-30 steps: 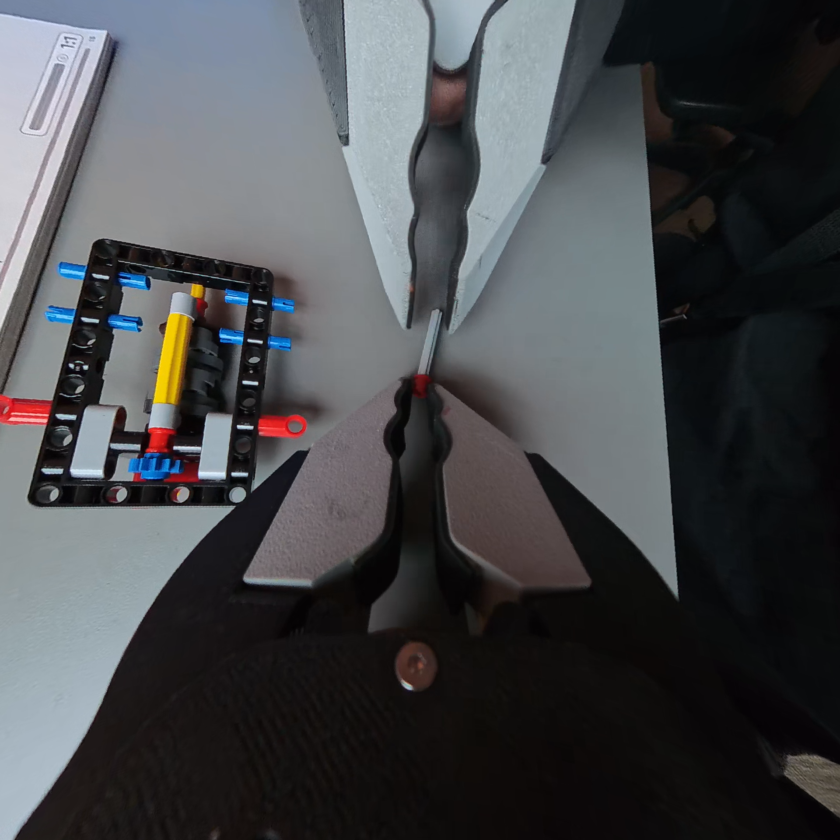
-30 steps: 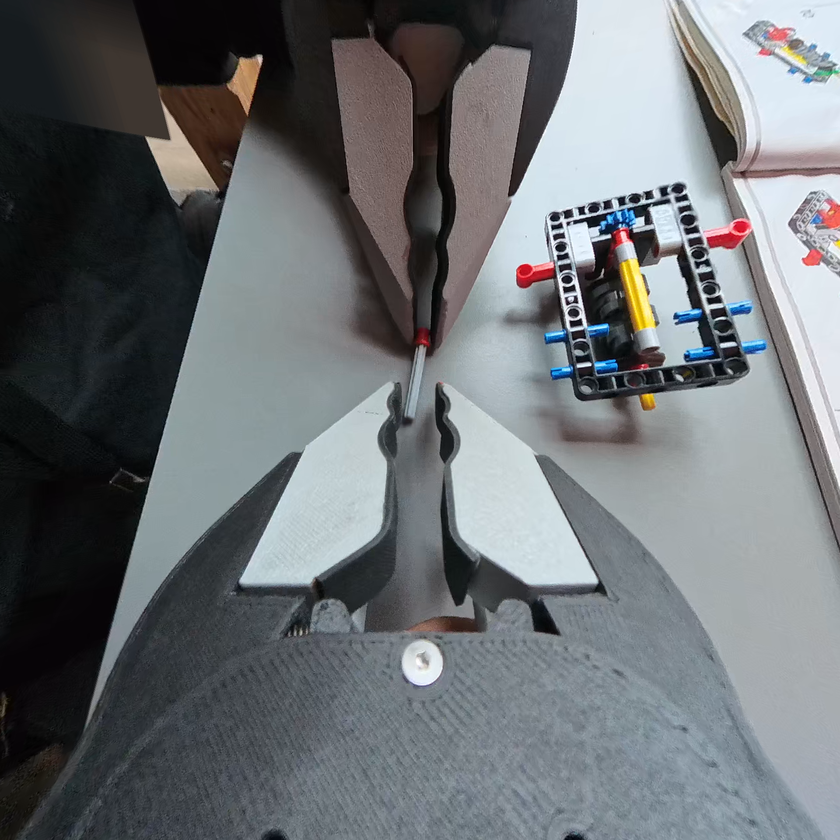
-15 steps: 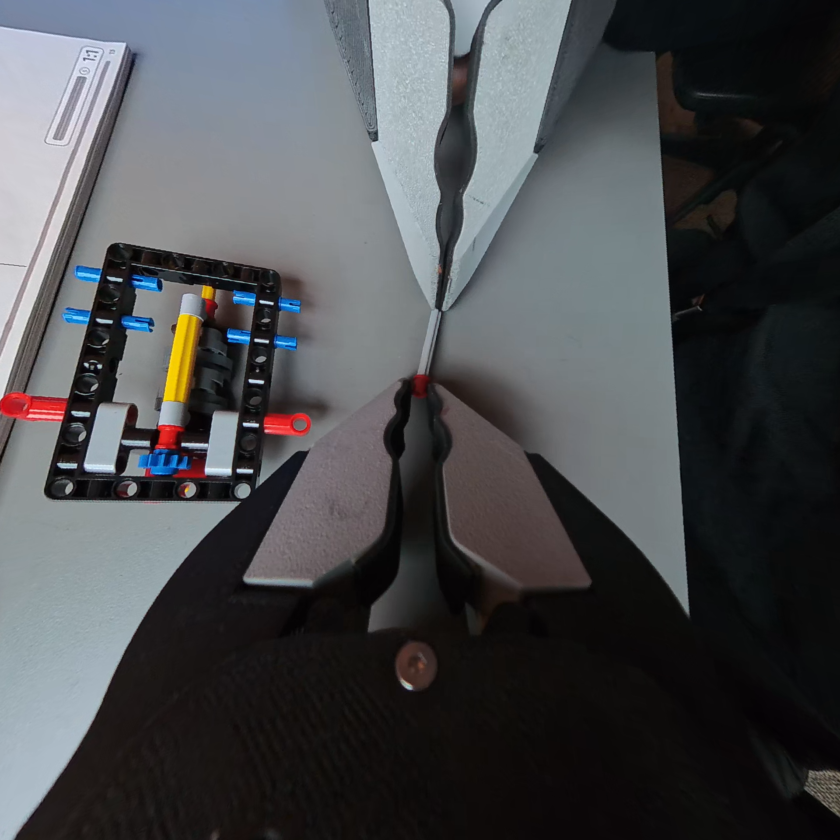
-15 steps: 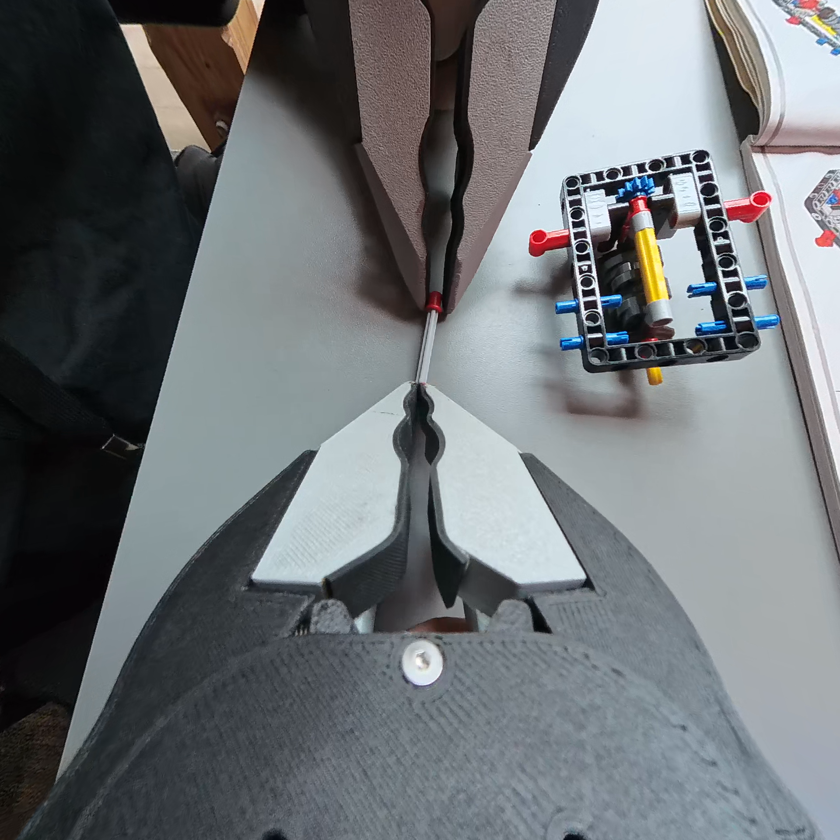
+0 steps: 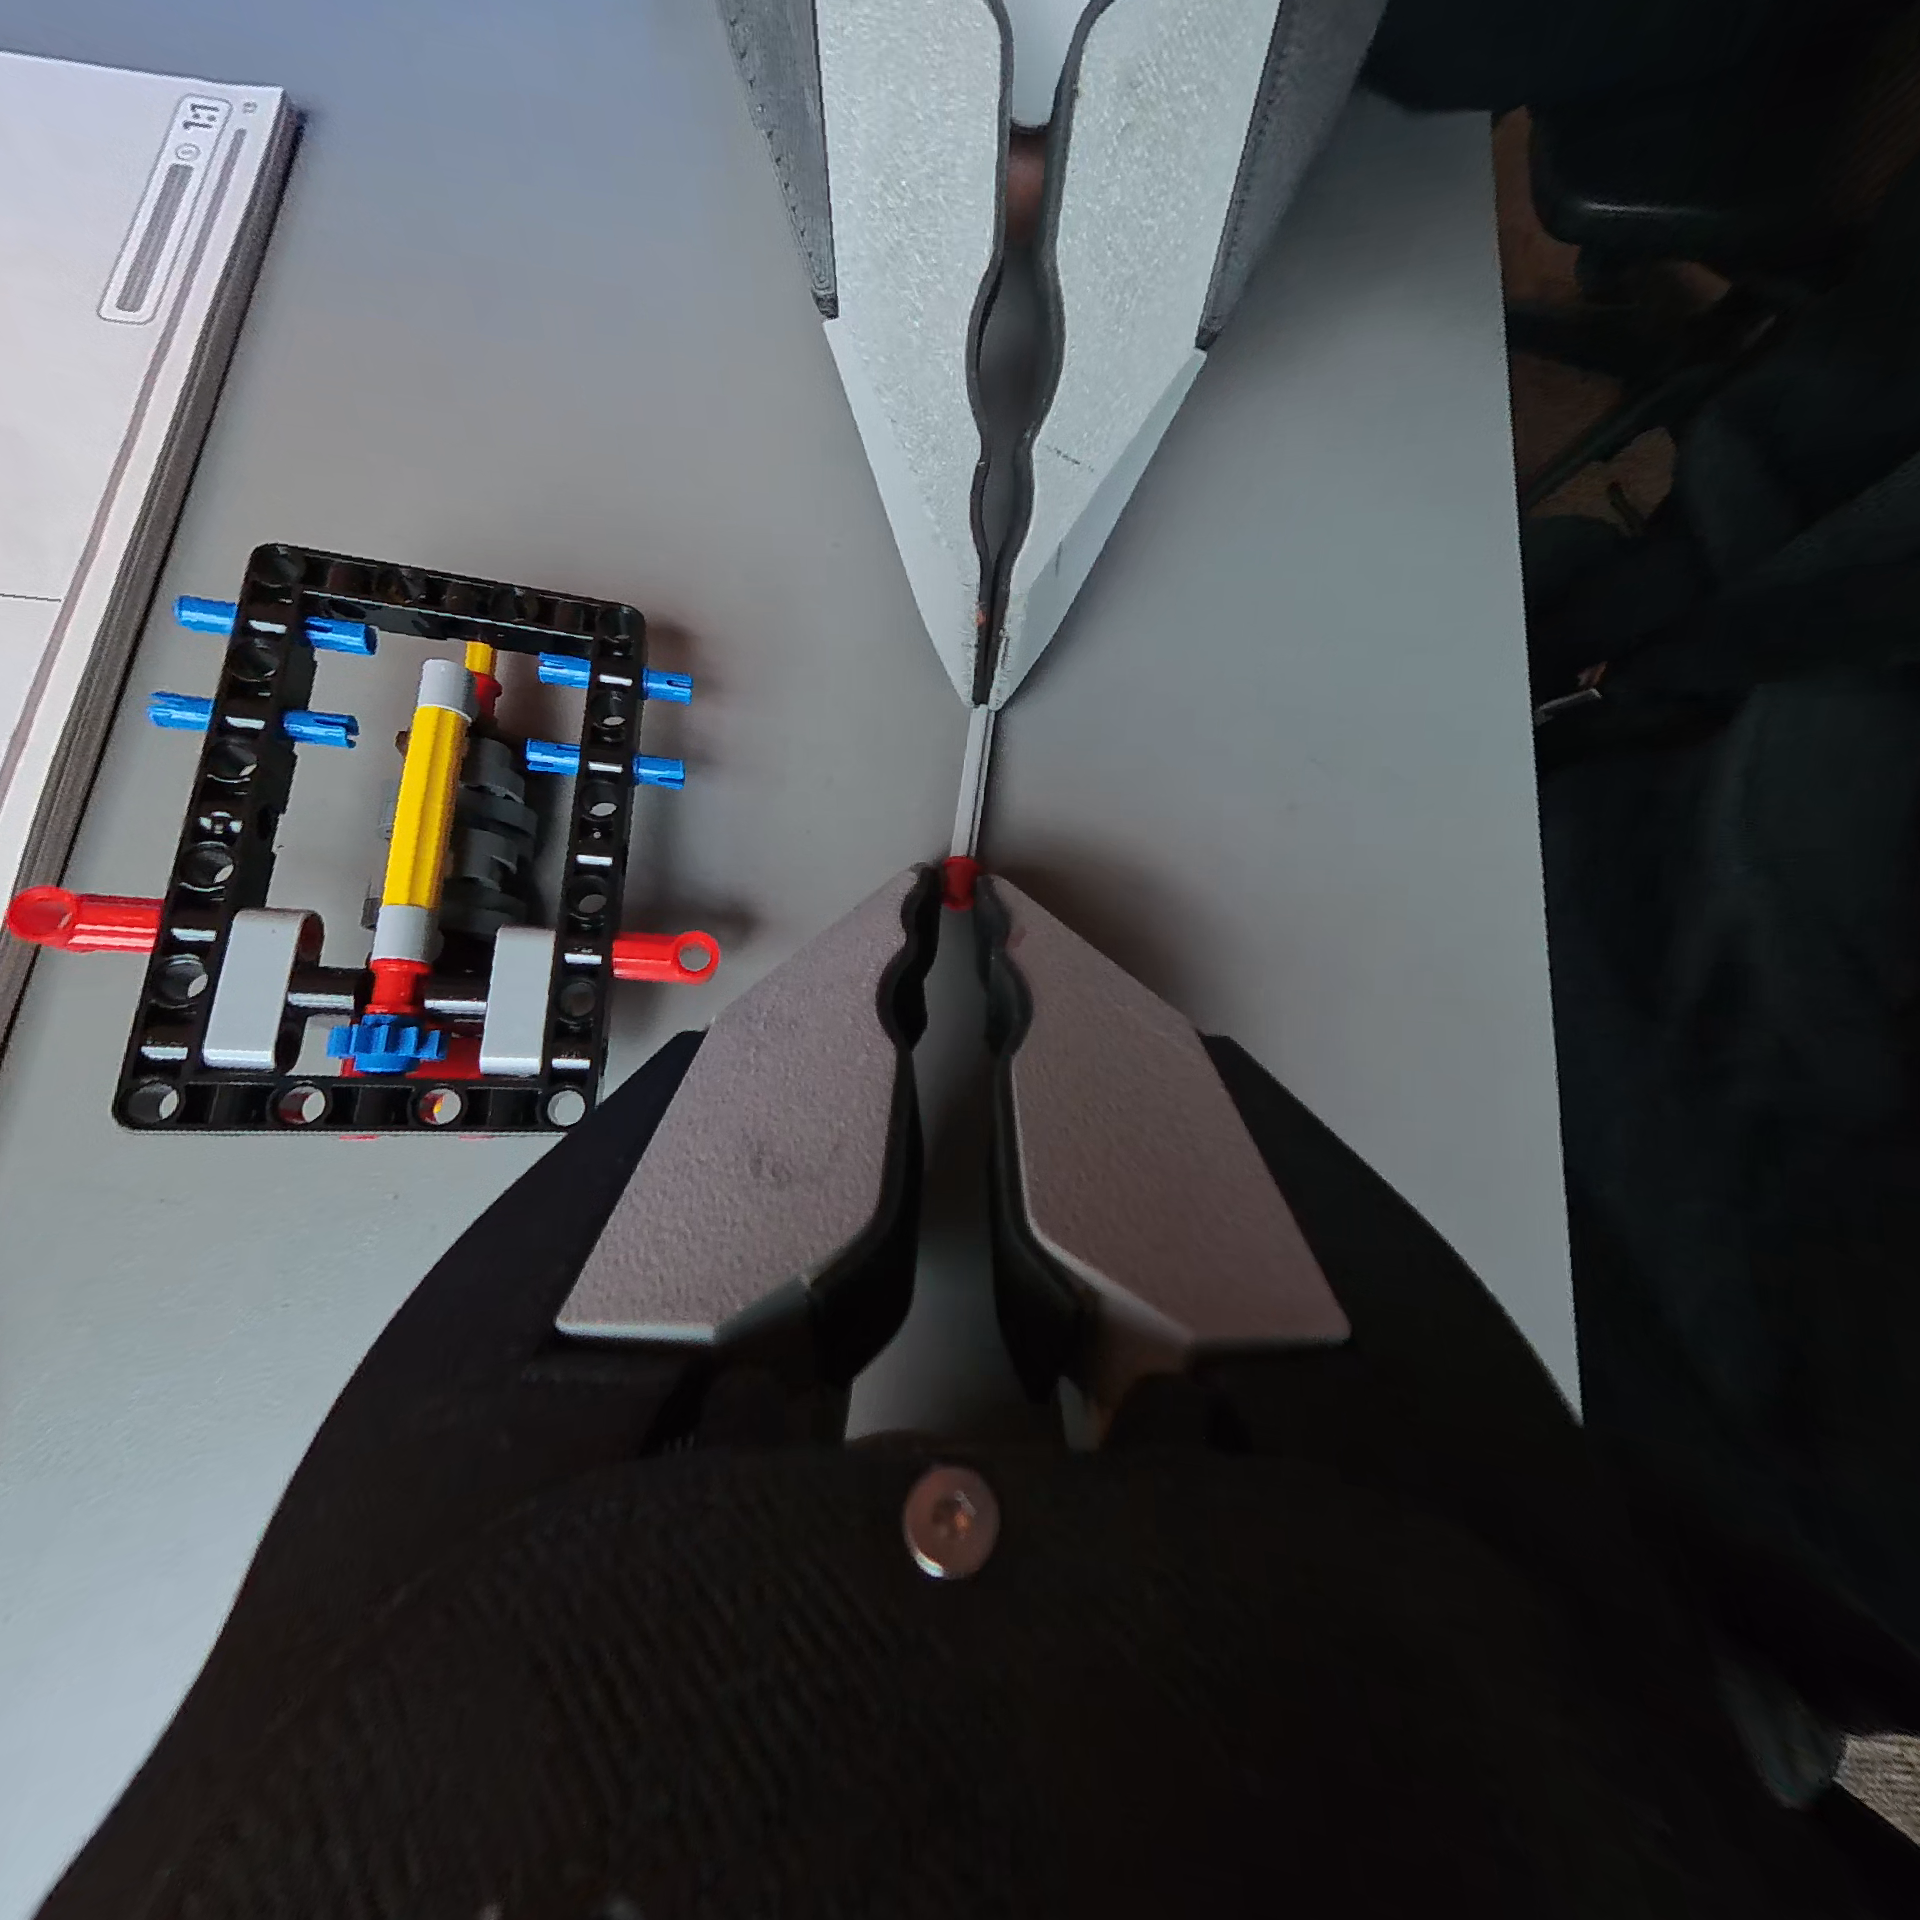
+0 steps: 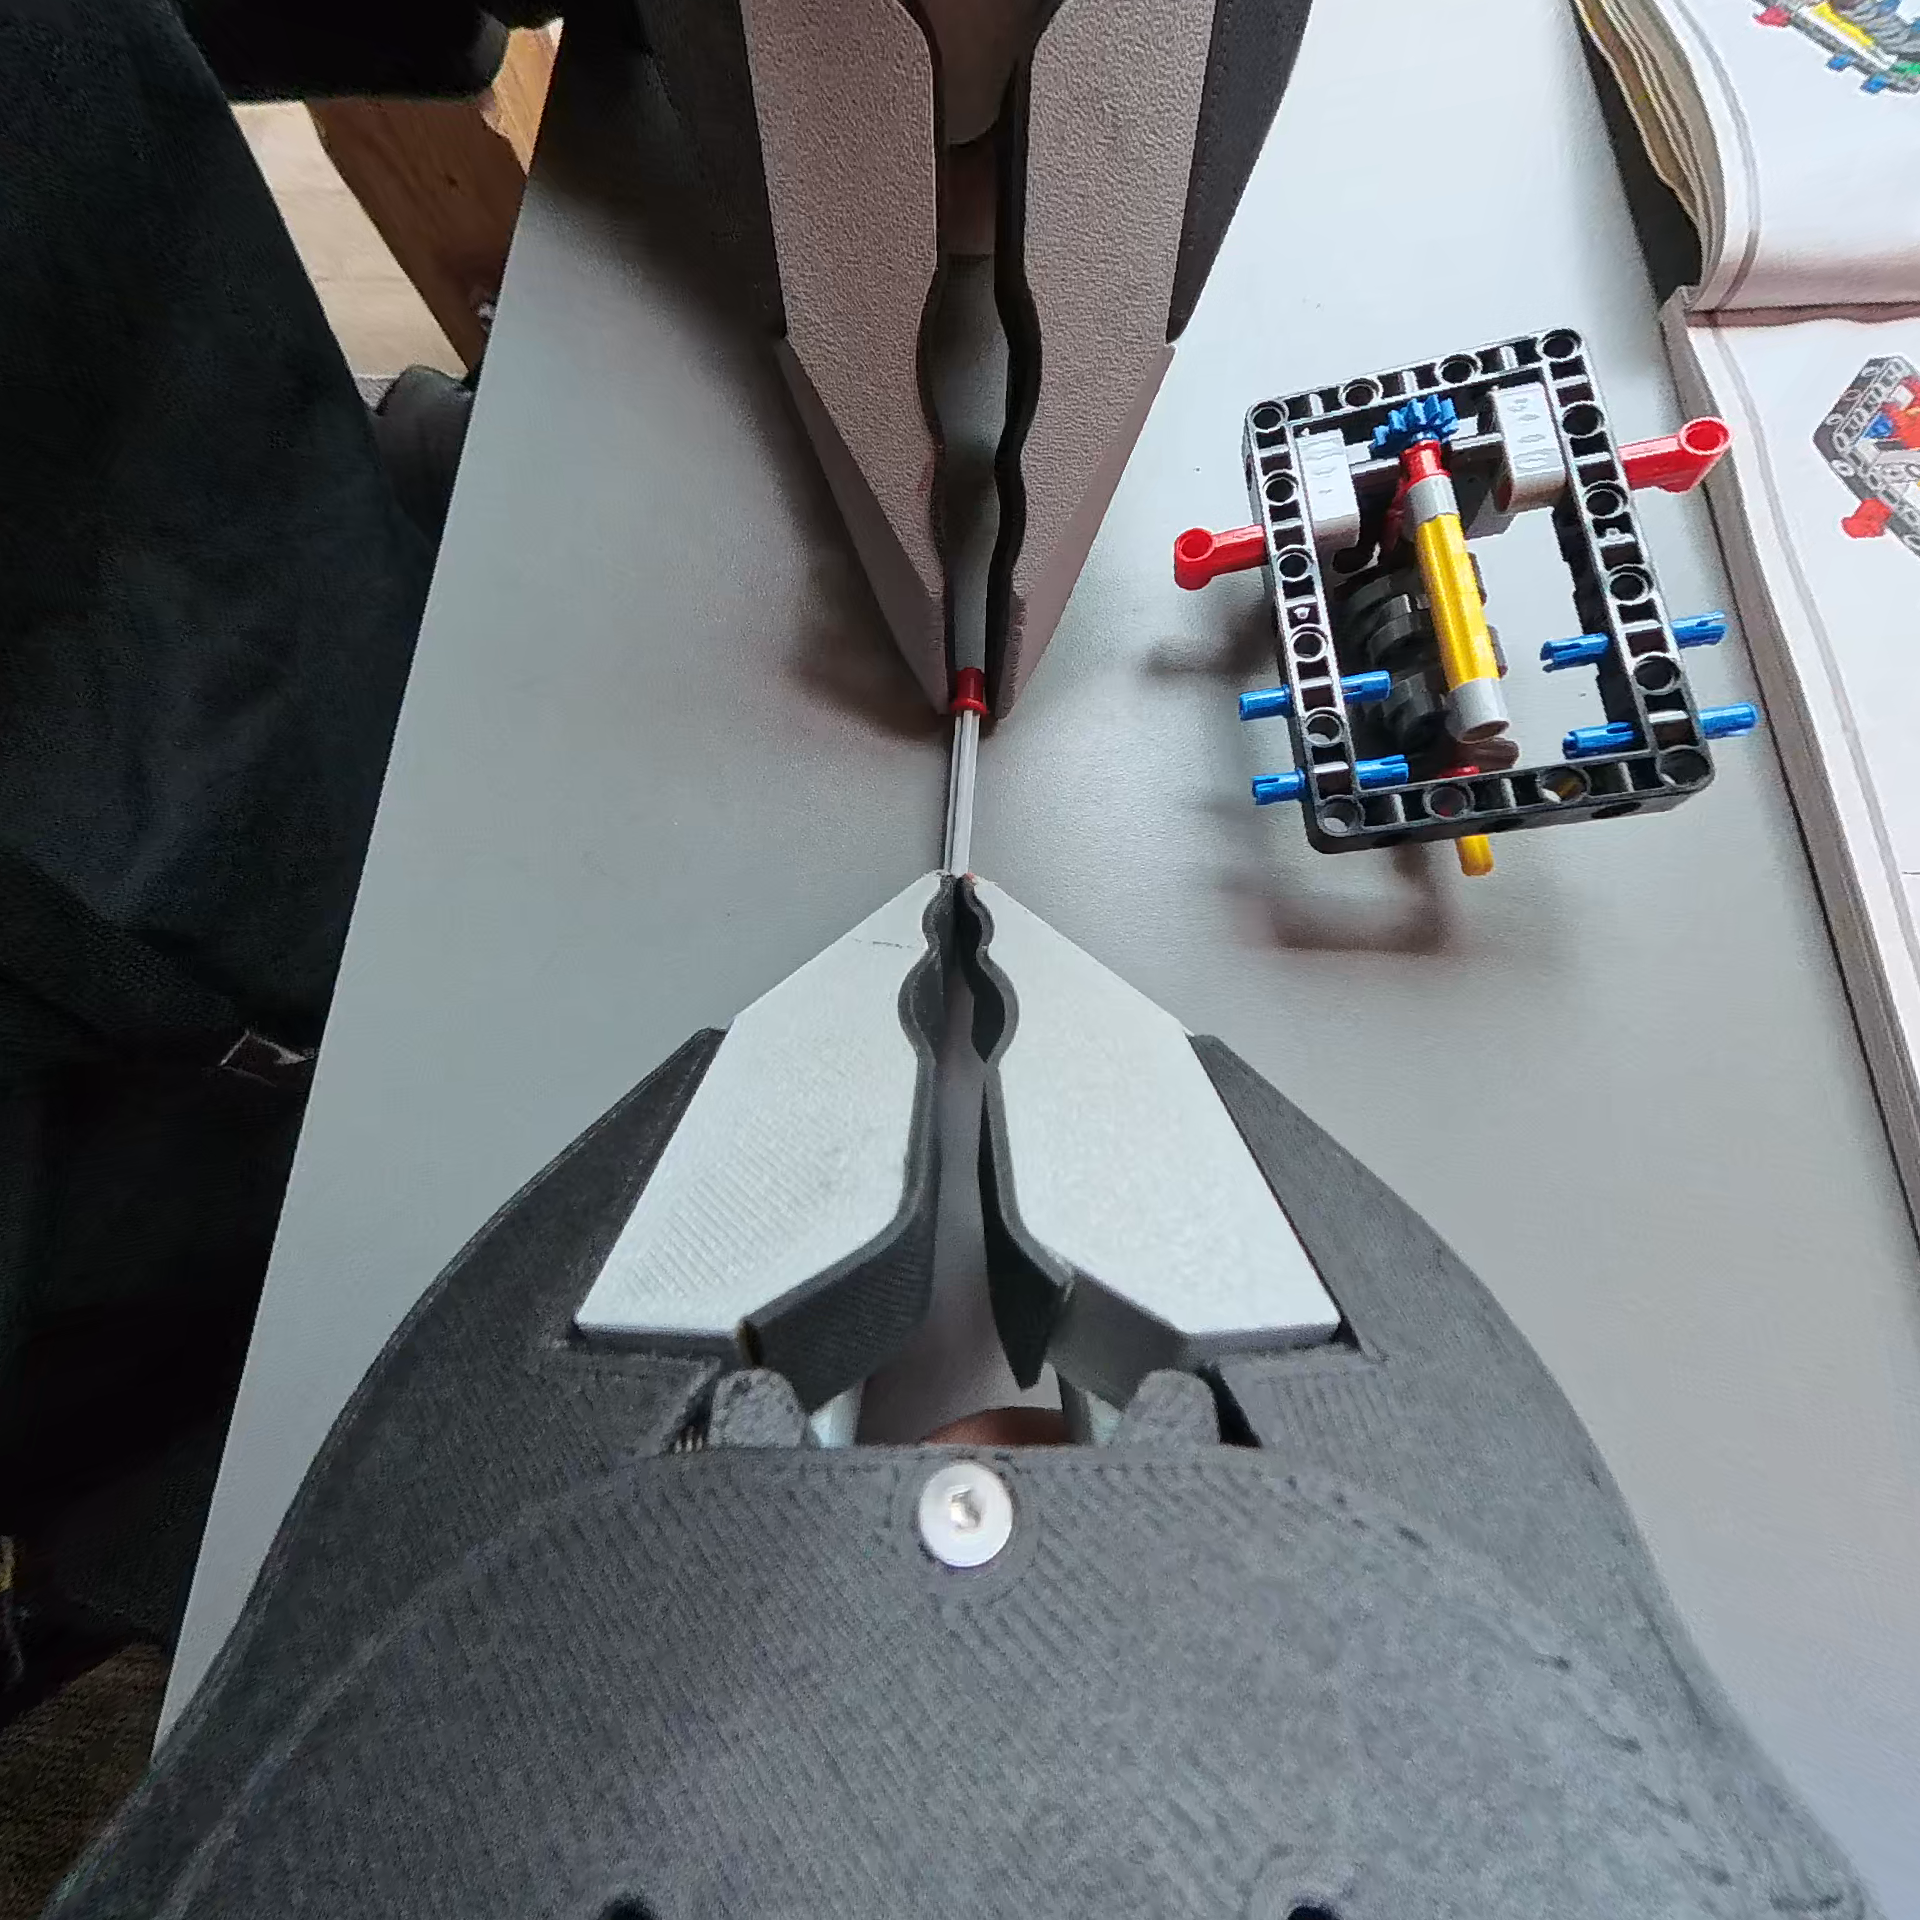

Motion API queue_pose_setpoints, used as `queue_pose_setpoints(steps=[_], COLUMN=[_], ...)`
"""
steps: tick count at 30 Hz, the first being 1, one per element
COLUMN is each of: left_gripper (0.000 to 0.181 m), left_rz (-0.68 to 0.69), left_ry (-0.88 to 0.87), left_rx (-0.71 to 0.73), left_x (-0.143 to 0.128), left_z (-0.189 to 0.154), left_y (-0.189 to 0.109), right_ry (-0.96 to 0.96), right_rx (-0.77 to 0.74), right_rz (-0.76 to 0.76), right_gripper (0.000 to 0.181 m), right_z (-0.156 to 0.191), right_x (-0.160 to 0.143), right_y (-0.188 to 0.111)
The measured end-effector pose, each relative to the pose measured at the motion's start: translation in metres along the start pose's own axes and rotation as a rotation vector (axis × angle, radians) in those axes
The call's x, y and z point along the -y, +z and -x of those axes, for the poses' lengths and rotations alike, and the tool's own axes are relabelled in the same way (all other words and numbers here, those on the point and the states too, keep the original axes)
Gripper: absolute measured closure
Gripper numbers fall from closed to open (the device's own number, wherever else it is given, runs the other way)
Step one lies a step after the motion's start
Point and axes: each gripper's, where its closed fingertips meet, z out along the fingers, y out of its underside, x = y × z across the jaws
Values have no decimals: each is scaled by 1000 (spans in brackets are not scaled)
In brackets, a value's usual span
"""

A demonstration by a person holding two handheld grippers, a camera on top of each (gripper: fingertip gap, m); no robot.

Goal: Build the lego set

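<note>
My left gripper [image 5: 956, 888] is shut on a red bush [image 5: 958, 883] that sits on a thin light grey axle [image 5: 975, 774]. The axle runs forward to my right gripper [image 5: 987, 696], which faces it tip to tip. In the right wrist view, my right gripper [image 6: 958, 883] is shut on the near end of the axle [image 6: 964, 790]. The red bush [image 6: 966, 688] and a grey sleeve behind it sit between the left gripper's pads [image 6: 977, 707]. The black frame assembly [image 5: 597, 831], with a yellow tube, blue pins and red pieces, lies on the table to the left. It also shows in the right wrist view [image 6: 1294, 582].
An instruction booklet [image 5: 104, 312] lies left of the frame; in the right wrist view it is at the right edge [image 6: 1818, 156]. The grey table's edge [image 5: 1517, 727] runs close beside the grippers, with dark fabric beyond it. Both grippers' tips are close together, under 4 cm apart.
My right gripper's jaws were open around the axle's end a second ago and have closed on it. My left gripper has kept its hold on the red bush. Both grippers shifted slightly.
</note>
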Motion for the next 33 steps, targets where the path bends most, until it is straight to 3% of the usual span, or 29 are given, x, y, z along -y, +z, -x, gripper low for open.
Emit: queue_pose_setpoints(steps=[33], left_gripper=[176], left_rz=[0], left_ry=[28], left_rx=[-6], left_x=[4], left_z=[-4], left_y=[5], right_ry=[-18], right_rx=[22], right_rz=[-15], right_gripper=[181], right_z=[3], right_x=[5], right_y=[3])
